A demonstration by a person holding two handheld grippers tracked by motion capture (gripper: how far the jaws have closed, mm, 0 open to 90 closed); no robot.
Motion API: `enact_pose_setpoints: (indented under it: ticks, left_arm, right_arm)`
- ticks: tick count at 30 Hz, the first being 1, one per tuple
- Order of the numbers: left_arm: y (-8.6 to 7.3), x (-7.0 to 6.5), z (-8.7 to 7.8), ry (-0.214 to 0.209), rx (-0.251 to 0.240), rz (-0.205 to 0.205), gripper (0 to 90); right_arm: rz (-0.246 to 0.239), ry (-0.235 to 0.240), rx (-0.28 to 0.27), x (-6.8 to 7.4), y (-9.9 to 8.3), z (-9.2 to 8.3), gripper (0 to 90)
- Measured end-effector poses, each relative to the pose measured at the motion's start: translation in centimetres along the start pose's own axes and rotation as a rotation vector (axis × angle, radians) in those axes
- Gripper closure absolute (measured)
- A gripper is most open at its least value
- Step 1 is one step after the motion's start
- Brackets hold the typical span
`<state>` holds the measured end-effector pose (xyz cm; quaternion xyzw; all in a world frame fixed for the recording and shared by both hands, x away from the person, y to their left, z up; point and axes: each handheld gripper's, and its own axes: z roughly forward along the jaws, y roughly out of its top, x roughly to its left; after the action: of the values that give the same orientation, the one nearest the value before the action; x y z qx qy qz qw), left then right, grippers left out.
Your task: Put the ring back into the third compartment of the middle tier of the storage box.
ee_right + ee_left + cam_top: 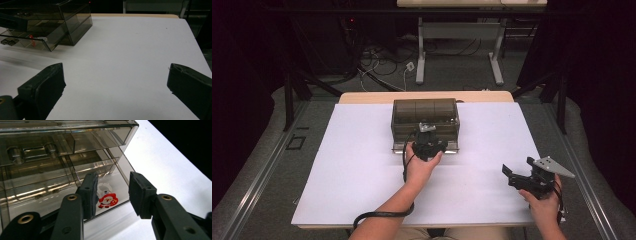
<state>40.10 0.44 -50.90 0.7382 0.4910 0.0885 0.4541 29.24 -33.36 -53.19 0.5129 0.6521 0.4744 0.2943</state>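
Observation:
A smoked see-through drawer box (425,116) stands at the back middle of the white tabletop (362,165). Its bottom drawer (37,42) is pulled out toward me. In the drawer lies a small red and white Santa figure (108,200), with a white piece (103,187) just behind it. My left gripper (428,140) hangs over the open drawer; in the left gripper view (112,192) its jaws stand apart above the Santa figure and press on nothing. My right gripper (518,167) rests low at the table's right, wide open over bare tabletop (115,77).
A wooden strip (362,97) borders the table's far edge. Beyond it on the floor are cables (382,65) and the legs of another table (420,55). Dark curtains close both sides. The left gripper's cable (382,215) loops at the near edge.

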Motion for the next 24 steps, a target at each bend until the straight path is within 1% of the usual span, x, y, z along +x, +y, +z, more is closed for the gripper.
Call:
enact_pose_setpoints:
  ticks: [3, 4, 5, 7, 8, 12, 14, 15, 19, 22, 23, 24]
  left_arm:
    - [0.0, 0.1, -0.3, 0.003, -0.002, 0.013, 55.2]
    - [0.0, 0.1, -0.4, 0.004, -0.002, 0.020, 54.0]
    - [-0.1, 0.1, -0.5, 0.001, -0.008, 0.011, 52.8]
    - [0.0, 0.2, -0.8, -0.003, -0.016, 0.015, 50.3]
    - [0.0, 0.3, -1.0, -0.002, -0.018, 0.026, 49.3]
    - [0.0, 0.4, -1.7, 0.001, -0.034, 0.027, 45.1]
    - [0.1, 0.6, -2.1, 0.000, -0.037, 0.036, 43.2]
    - [0.1, 0.6, -2.2, 0.000, -0.046, 0.031, 41.9]
    - [0.1, 0.8, -2.9, 0.012, -0.054, 0.041, 35.9]
    - [0.1, 0.9, -3.5, 0.017, -0.052, 0.042, 34.2]
    - [0.0, 0.9, -3.7, 0.027, -0.053, 0.048, 34.0]
    - [0.0, 1.0, -3.9, 0.033, -0.049, 0.059, 34.0]
  right_arm:
    - [-0.001, -0.001, 0.001, 0.0, 0.0, 0.0, 1.1]
    - [0.002, 0.001, -0.010, 0.0, 0.0, 0.1, 1.1]
    - [0.002, 0.001, -0.011, 0.0, 0.0, 0.1, 1.1]
    - [0.002, 0.001, -0.008, 0.0, 0.0, 0.1, 1.1]
    - [0.001, -0.002, 0.001, 0.0, 0.0, 0.0, 1.1]
    - [0.001, -0.004, 0.002, 0.0, 0.0, 0.0, 1.1]
    - [0.001, -0.003, 0.001, 0.0, 0.0, 0.0, 1.1]
    - [0.001, -0.003, 0.001, 0.0, 0.0, 0.0, 1.1]
    - [0.001, -0.005, -0.001, 0.0, 0.0, 0.0, 1.1]
    - [0.003, -0.002, -0.001, 0.0, 0.0, 0.0, 1.1]
    - [0.010, -0.003, -0.006, 0.1, 0.0, 0.0, 1.1]
    - [0.003, -0.003, -0.005, 0.0, 0.0, 0.0, 1.1]
